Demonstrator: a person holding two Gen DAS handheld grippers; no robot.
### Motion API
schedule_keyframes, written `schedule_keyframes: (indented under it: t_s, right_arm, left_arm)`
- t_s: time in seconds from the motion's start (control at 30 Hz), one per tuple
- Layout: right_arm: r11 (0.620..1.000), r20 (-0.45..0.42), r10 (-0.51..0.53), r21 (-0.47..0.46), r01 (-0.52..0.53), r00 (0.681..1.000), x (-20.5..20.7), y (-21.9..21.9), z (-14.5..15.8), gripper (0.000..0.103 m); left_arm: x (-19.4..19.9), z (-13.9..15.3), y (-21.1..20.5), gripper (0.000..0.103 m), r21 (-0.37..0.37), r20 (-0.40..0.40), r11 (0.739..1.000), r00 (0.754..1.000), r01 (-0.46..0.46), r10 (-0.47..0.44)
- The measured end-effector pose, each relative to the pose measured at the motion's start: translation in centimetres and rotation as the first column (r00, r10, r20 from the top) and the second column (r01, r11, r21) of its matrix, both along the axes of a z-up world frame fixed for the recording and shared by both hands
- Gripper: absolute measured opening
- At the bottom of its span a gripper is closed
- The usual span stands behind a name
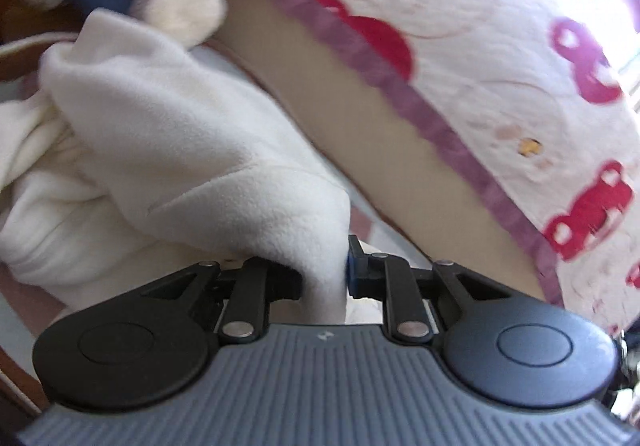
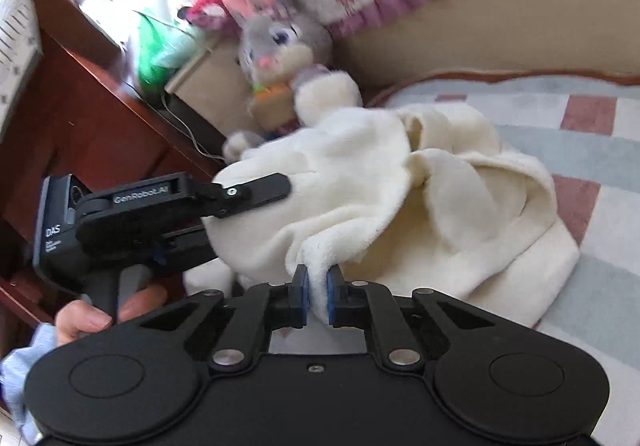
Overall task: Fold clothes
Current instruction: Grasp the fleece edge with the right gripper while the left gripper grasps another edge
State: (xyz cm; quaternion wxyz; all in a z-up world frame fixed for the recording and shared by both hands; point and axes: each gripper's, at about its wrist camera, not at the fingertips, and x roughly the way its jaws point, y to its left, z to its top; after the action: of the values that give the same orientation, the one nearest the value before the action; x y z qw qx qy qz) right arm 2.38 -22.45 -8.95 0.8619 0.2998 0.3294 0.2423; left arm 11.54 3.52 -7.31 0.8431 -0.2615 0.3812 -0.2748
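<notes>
A cream fleece garment (image 2: 400,198) lies bunched on the checked bed cover (image 2: 592,134). My right gripper (image 2: 318,292) is shut on a fold of its near edge, with fleece pinched between the blue pads. My left gripper (image 1: 324,274) is shut on another part of the same fleece garment (image 1: 168,134), which drapes over its left finger and hides it. In the right wrist view the left gripper (image 2: 224,214) reaches in from the left, its fingertips buried in the fleece.
A grey plush rabbit (image 2: 280,58) sits at the head of the bed, just behind the garment. A quilt with red cars and a purple border (image 1: 500,66) lies along the far side. A dark wooden nightstand (image 2: 80,118) stands to the left.
</notes>
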Motion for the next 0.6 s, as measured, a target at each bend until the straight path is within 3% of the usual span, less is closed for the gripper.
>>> schedule_keyframes:
  t_s: [0.17, 0.27, 0.43, 0.6]
  right_arm:
    - [0.999, 0.089, -0.036, 0.042, 0.032, 0.995, -4.3, -2.5, 3.8, 0.010]
    - [0.994, 0.142, -0.079, 0.084, 0.068, 0.987, -7.1, -4.6, 6.2, 0.010]
    - [0.985, 0.180, -0.156, 0.105, 0.138, 0.971, -12.6, -8.4, 10.9, 0.010]
    - [0.967, 0.273, -0.254, 0.084, 0.240, 0.928, -19.0, -11.8, 16.4, 0.009]
  left_arm:
    - [-2.6, 4.1, -3.9, 0.016, 0.003, 0.058, 0.995, 0.993, 0.102, -0.102]
    - [-4.9, 7.0, -7.1, 0.016, 0.020, 0.112, 0.983, 0.977, 0.182, -0.183]
    - [-9.4, 11.7, -12.1, 0.016, 0.040, 0.212, 0.955, 0.931, 0.295, -0.297]
    - [-13.7, 16.3, -17.5, 0.016, 0.045, 0.287, 0.913, 0.870, 0.406, -0.401]
